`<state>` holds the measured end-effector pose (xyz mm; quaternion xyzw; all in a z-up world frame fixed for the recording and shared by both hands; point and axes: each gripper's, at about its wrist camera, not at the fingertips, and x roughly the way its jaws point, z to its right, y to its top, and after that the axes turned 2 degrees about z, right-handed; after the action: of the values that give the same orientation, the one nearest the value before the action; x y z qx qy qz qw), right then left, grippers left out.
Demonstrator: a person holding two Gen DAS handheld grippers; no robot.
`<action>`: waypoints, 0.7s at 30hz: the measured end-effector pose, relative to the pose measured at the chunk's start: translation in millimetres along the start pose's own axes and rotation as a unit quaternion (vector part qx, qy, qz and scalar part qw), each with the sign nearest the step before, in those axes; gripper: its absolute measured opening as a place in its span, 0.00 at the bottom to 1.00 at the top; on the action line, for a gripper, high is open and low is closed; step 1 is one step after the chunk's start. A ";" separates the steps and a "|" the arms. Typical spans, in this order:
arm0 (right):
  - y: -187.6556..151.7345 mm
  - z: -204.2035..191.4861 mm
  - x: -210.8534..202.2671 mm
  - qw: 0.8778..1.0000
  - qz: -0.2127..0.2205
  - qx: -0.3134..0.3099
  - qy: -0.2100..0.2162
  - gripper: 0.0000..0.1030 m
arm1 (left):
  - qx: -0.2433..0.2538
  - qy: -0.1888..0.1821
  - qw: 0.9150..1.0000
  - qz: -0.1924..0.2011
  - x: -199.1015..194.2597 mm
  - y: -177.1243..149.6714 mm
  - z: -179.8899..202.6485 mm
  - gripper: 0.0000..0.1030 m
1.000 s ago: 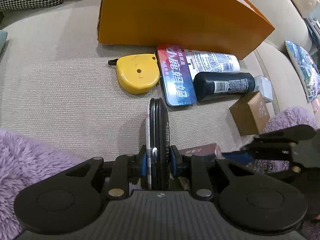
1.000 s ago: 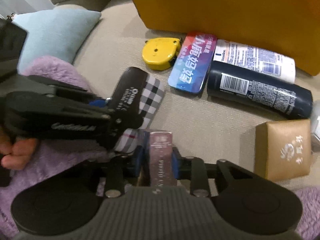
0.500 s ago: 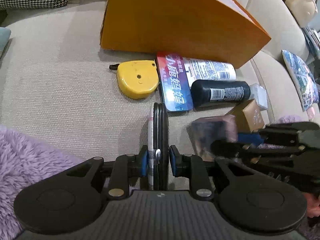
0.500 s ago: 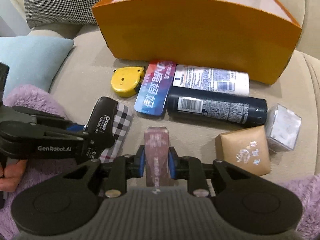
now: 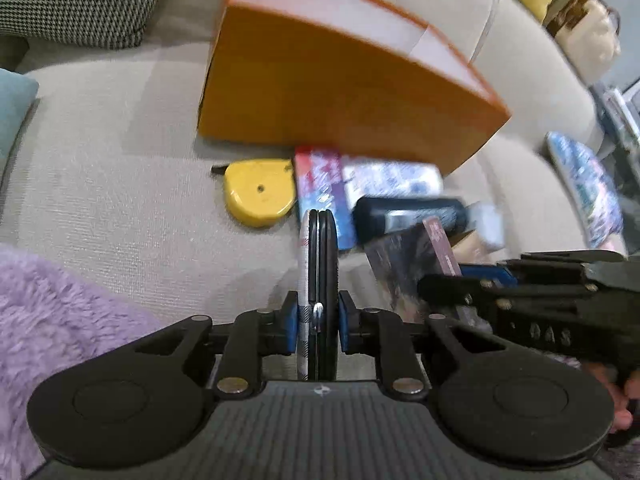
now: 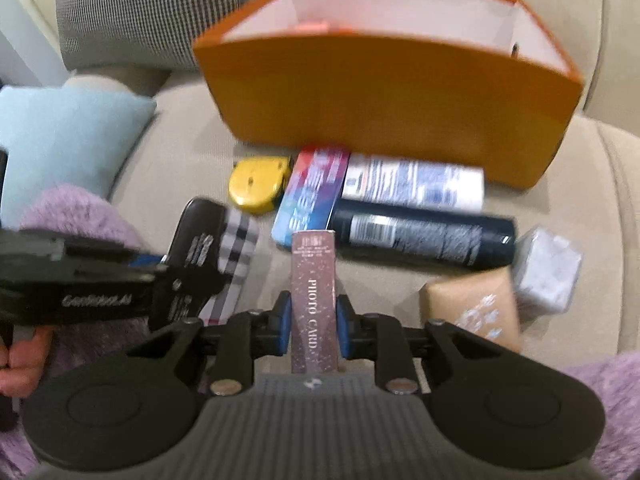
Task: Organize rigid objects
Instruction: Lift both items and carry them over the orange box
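Note:
My left gripper (image 5: 318, 322) is shut on a flat black-and-plaid case (image 5: 318, 280), held on edge above the sofa seat; the case also shows in the right wrist view (image 6: 216, 248). My right gripper (image 6: 312, 322) is shut on a brown "PHOTO CARD" box (image 6: 312, 296), also visible in the left wrist view (image 5: 416, 264). An open orange box (image 6: 384, 80) stands on the seat behind both grippers. In front of it lie a yellow tape measure (image 6: 258, 184), a red-blue tin (image 6: 312, 196), a white tube (image 6: 412, 184) and a black bottle (image 6: 424, 236).
A brown box (image 6: 472, 312) and a small grey box (image 6: 548, 276) lie at the right. A purple fluffy blanket (image 5: 52, 312) covers the near seat. A light blue cushion (image 6: 68, 136) and a houndstooth cushion (image 6: 148, 8) sit at the left back.
Both grippers have risen and moved toward the orange box, each carrying its object. The box's open top now shows in both views.

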<state>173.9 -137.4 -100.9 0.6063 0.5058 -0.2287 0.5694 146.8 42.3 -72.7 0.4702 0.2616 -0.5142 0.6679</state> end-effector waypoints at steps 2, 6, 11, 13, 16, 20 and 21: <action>8.1 4.3 -12.0 1.000 0.015 0.007 0.003 0.22 | -0.011 -0.018 1.000 0.018 -14.4 5.1 3.7 0.20; 30.3 11.5 -40.1 0.999 0.044 0.018 0.022 0.22 | -0.006 -0.048 0.997 0.062 -45.0 25.7 17.7 0.20; 67.1 19.6 -72.7 0.995 0.089 0.021 0.037 0.22 | -0.001 -0.083 0.990 0.110 -75.0 68.6 32.1 0.20; 84.0 24.7 -81.9 0.993 0.105 0.025 0.042 0.23 | 0.007 -0.095 0.988 0.121 -80.5 86.1 37.1 0.20; 111.1 35.1 -87.7 0.991 0.122 0.036 0.050 0.23 | 0.024 -0.090 0.986 0.136 -79.7 114.1 46.6 0.20; 143.1 47.4 -80.9 0.989 0.133 0.047 0.037 0.23 | 0.031 -0.075 0.988 0.134 -60.1 144.2 49.1 0.20; 150.5 50.7 -76.7 0.990 0.132 0.049 0.030 0.23 | 0.030 -0.076 0.988 0.131 -54.7 150.5 48.6 0.20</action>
<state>291.2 -187.2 21.1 0.7018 0.4266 -0.1576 0.5483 262.3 27.1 47.4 0.4800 0.1310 -0.4642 0.7328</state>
